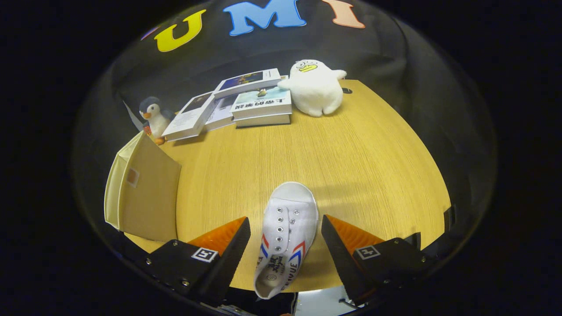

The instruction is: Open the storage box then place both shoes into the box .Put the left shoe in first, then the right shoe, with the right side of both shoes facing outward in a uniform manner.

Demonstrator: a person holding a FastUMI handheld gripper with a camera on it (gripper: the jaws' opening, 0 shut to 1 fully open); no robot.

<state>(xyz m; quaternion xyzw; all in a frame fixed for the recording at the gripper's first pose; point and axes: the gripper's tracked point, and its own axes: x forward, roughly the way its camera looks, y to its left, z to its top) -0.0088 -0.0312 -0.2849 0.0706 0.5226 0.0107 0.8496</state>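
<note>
A white canvas shoe (287, 235) with red and blue stripes lies on the wooden table (360, 158), toe pointing away from me, heel at the near table edge. My gripper (285, 230) is open, its two fingers standing on either side of the shoe with gaps to both, touching nothing. The storage box (142, 191), a beige box with its tan lid flap standing up, sits at the table's left edge, left of and beyond the left finger. I cannot see into the box from here.
At the far side of the table lie several books (246, 103) in a loose pile. A white plush duck (317, 86) sits right of them, and a small penguin toy (153, 117) stands left, just behind the box. Bare wood stretches right of the shoe.
</note>
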